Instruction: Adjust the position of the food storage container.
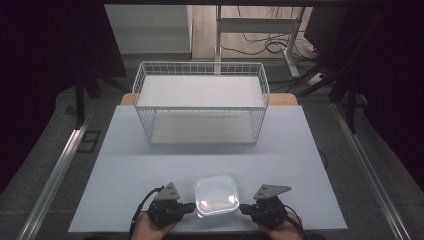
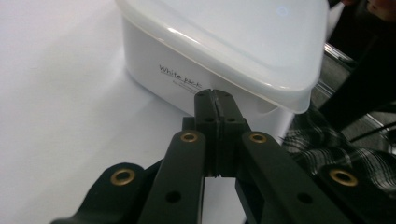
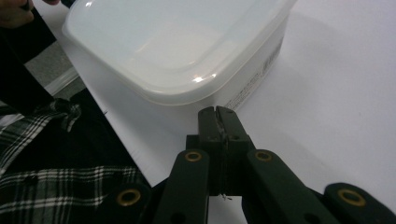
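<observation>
- Basically, the job here looks like squeezing the plastic box (image 1: 216,195) between the two claws and carrying it off, probably toward the wire basket (image 1: 200,102) at the back of the table (image 1: 125,165).
- The box sits at the near edge of the table, right between the hands, lid on, well apart from the basket.
- To do it well, I'd press in from both sides at the same height, on the walls under the lid rim, not on the lid itself. Uneven push and it'll twist or pop out.
- Lift straight up only once both sides feel snug, and keep it level.
- Left claw (image 2: 215,95): jaws fully together, nothing pinched between them. The tip is right at the box's side wall, just under the rim; touching or a hair off, I can't tell.
- Right claw (image 3: 217,112): same deal, jaws closed tight on nothing, tip just beside the opposite wall, low down by the label (image 3: 254,86).
</observation>
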### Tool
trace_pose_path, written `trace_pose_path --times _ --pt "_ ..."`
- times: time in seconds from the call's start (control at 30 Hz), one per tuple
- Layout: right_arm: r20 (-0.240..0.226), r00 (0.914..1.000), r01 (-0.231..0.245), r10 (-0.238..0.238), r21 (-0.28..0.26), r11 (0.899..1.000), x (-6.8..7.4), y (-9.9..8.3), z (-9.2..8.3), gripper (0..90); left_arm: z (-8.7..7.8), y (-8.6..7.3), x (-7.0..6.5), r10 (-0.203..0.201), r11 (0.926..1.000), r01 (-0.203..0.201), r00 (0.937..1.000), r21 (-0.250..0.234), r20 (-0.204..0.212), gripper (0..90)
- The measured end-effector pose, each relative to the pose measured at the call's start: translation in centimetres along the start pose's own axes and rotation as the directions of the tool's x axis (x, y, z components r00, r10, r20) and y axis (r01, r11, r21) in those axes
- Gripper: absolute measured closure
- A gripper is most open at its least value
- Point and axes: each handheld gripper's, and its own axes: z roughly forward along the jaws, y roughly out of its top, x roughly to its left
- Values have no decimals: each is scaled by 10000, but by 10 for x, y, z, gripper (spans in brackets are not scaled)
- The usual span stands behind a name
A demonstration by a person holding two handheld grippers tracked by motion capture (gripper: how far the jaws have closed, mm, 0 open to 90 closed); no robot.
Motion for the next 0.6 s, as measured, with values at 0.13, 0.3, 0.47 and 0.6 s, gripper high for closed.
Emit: trace_pose_path --times 0.13,0.3,0.47,0.6 --pt "166 9998 141 -140 -19 9999 0 7 8 891 0 1 9 -166 9999 167 9996 42 -238 900" --pt "192 9993 309 -309 -16 9995 -3 19 19 891 -2 6 23 -313 9995 315 9978 25 -577 900" --pt "149 9991 403 -402 -47 9992 -9 29 28 891 -1 15 37 -236 9997 242 9964 74 -816 900" --pt "268 9982 541 -540 -39 9985 -14 38 33 891 -2 21 46 -257 9997 260 9951 21 -950 900"
